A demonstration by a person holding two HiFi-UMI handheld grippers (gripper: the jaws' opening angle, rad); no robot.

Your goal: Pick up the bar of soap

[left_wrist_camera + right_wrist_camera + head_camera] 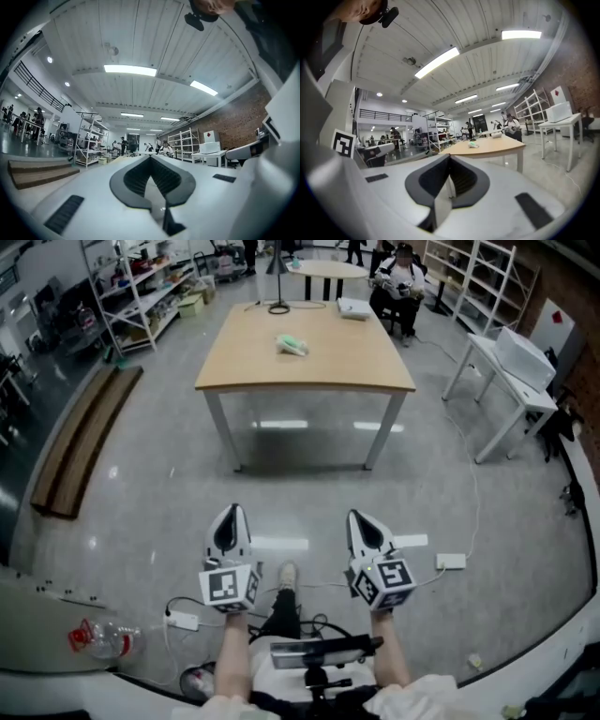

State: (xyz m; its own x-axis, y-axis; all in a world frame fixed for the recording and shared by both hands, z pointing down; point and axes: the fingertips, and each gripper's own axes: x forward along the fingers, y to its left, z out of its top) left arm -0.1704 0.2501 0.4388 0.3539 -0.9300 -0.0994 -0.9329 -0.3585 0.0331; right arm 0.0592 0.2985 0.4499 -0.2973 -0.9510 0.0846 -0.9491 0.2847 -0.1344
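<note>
The person's forearms reach forward over a grey floor, and each hand carries a gripper with a marker cube on it. The left gripper (232, 514) and the right gripper (360, 519) point ahead side by side with a gap between them. The left gripper view shows its fingers closed tip to tip with nothing between them. The right gripper view shows the same for the right one: closed and empty. A shoe (288, 575) shows on the floor between and below the two grippers. To the left a clear plastic bottle (98, 638) with a red label lies on its side, near a white power strip (183, 621). Another white plug box (451, 562) lies on the floor just right of the right gripper.

Further out stands a wooden table (366, 367) on white legs. The bar of soap (292, 344), pale white and green, lies on its top near the middle, well apart from both grippers. In the right gripper view it is a small pale lump on that table top, straight ahead of the closed fingers. At the table's far edge are a black lamp base (278, 307) and a flat white thing (353, 307) that is too small to make out.

A long wooden bench (84, 442) lies to the left of the table and a white side table (506, 395) stands to the right. Beyond them are white shelves (141, 287) and a seated person (398, 282).
</note>
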